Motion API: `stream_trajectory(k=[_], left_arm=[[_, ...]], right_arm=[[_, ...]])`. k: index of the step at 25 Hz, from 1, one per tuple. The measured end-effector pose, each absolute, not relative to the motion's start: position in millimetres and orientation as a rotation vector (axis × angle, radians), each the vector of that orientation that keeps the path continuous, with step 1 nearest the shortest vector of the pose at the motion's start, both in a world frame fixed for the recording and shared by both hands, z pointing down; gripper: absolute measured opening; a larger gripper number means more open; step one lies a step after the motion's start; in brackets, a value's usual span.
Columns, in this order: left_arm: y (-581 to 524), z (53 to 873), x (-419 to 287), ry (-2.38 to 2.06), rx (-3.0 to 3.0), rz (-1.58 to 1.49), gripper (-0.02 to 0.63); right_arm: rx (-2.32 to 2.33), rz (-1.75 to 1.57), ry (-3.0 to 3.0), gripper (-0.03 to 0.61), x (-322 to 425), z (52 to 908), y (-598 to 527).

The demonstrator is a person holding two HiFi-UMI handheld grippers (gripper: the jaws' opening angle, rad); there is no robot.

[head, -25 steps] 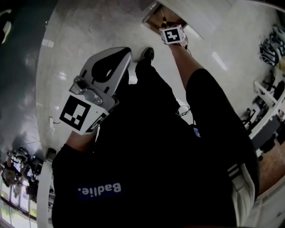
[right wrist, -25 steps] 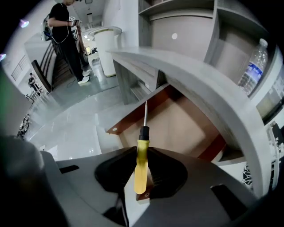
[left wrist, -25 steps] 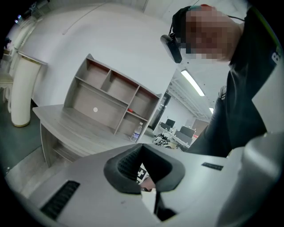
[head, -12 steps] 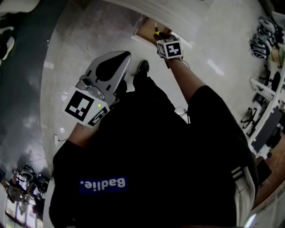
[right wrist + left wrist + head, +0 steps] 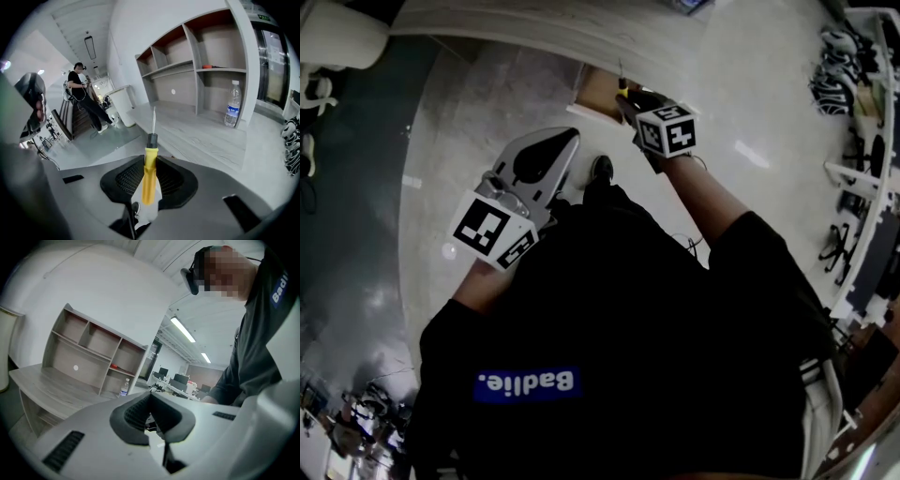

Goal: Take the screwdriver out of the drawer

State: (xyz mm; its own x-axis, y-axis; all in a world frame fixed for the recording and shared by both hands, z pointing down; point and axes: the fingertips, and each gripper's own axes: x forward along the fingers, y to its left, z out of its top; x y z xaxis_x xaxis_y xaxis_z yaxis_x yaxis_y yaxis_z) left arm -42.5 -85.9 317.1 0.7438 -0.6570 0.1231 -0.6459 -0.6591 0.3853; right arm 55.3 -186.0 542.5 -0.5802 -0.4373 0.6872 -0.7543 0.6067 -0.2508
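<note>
screwdriver [image 5: 151, 159] stands upright between the jaws of the right gripper [image 5: 150, 169], which are clenched on its yellow handle. the black collar and thin metal shaft rise clear above the pads, and the butt of the handle hangs just below them. in the head view the same screwdriver [image 5: 622, 91] pokes out past the tip of the right gripper [image 5: 630, 101], up in the air and clear of the drawer [image 5: 592, 94]. the drawer stands open below the front edge of the bench [image 5: 516, 26] and its brown inside shows just beside the tool.

the left gripper [image 5: 153, 397] has its jaws pressed together at the tips with nothing between them. in the head view the left gripper [image 5: 570, 138] is held near the person's body, well apart from the right one, over the pale floor [image 5: 478, 112]. the person's dark shoe [image 5: 602, 168] shows between the two grippers.

the right gripper view looks along the grey bench [image 5: 201, 136]. a shelf unit [image 5: 197, 70] stands along the bench's back edge. a water bottle [image 5: 232, 110] stands upright on the bench, just in front of the unit's right end. a small orange-red thing [image 5: 216, 66], too small to name, lies on the shelf above the bottle. the left gripper view shows the same water bottle [image 5: 123, 387]. far off past the bench's left end a second person [image 5: 83, 97] in dark clothes stands on the floor.
</note>
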Motion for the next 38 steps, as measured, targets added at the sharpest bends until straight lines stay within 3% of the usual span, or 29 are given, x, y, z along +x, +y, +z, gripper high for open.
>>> stream_trajectory(k=[19, 38], left_arm=[[-87.3, 307.3, -33.9, -0.944, 2.565, -0.024, -0.002], [-86.5, 307.3, -15.9, -0.877, 2.597, 0.004, -0.002]], right_arm=[[0.856, 0.74, -2.573, 0.101, 43.9, 384.5, -131.4], [0.802, 0.751, -2.742, 0.101, 30.6, 337.3, -102.6]])
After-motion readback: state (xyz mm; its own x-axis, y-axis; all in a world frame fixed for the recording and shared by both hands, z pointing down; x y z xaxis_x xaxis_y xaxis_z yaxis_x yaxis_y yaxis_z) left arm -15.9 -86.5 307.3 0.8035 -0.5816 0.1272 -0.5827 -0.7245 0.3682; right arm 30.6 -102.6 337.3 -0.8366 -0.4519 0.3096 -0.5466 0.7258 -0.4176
